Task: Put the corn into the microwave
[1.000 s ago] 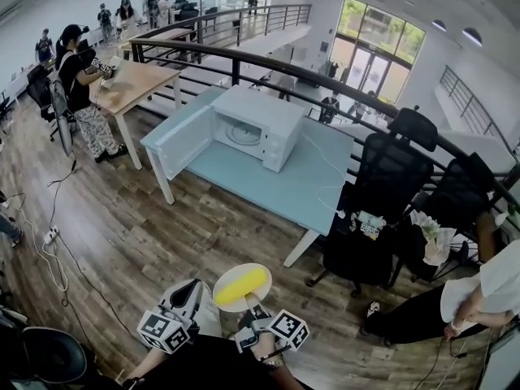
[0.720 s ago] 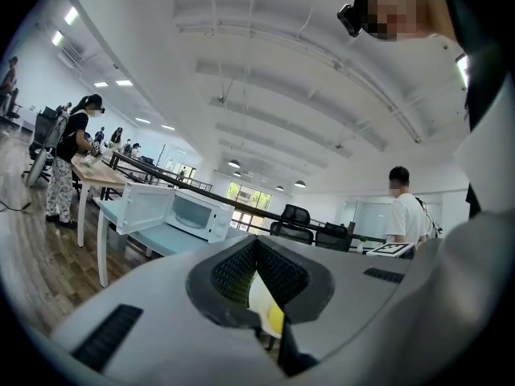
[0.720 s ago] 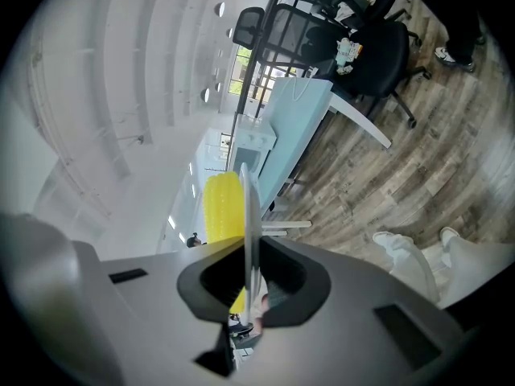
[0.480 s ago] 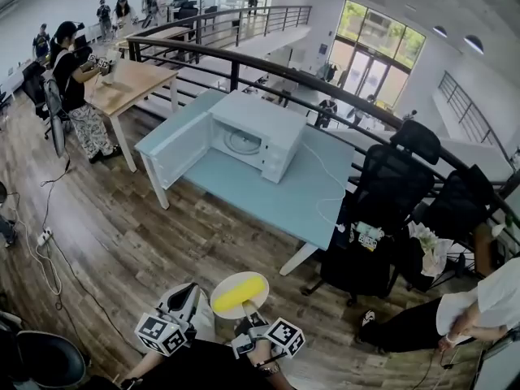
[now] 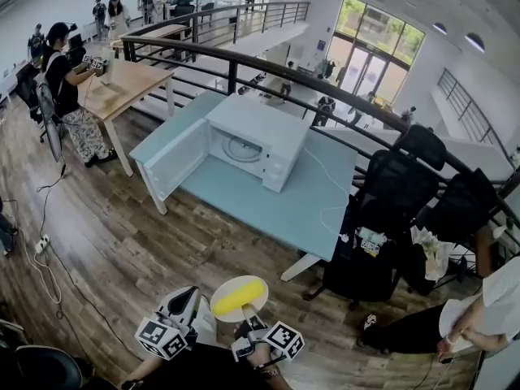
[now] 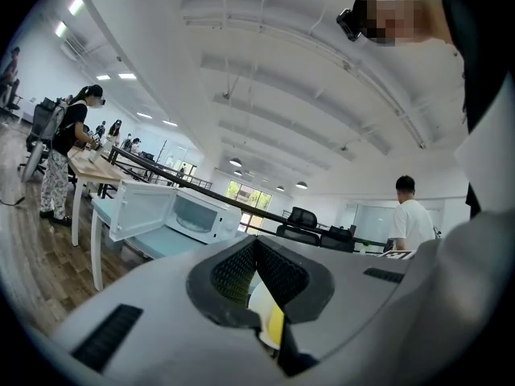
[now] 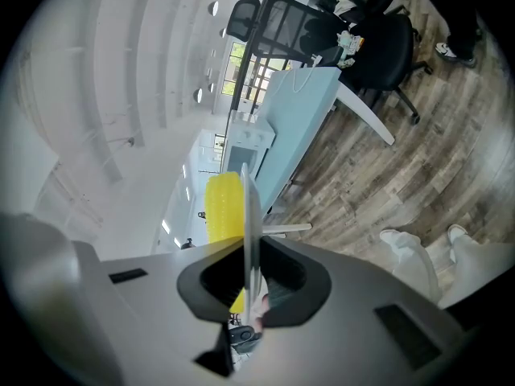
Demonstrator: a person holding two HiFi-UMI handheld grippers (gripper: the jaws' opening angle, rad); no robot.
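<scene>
A yellow corn cob (image 5: 240, 295) lies on a small white plate (image 5: 225, 303) at the bottom of the head view. My right gripper (image 5: 250, 315) is shut on the plate's near rim. In the right gripper view the plate (image 7: 251, 207) shows edge-on between the pads, with the corn (image 7: 224, 207) on its left. My left gripper (image 5: 188, 297) hangs beside the plate, shut and holding nothing; its pads meet at the tips (image 6: 256, 244). The white microwave (image 5: 252, 140) stands on a light blue table (image 5: 268, 201) well ahead, with its door (image 5: 175, 159) swung open to the left.
Black office chairs (image 5: 390, 210) stand right of the table, and a person in a white shirt (image 5: 487, 299) is at the far right. A dark railing (image 5: 325, 80) runs behind the table. People work at a wooden table (image 5: 130, 84) far left. Cables (image 5: 41, 250) lie on the wood floor.
Both grippers and the plate with the corn have advanced a little across the floor toward the blue table. The grip on the plate is unchanged.
</scene>
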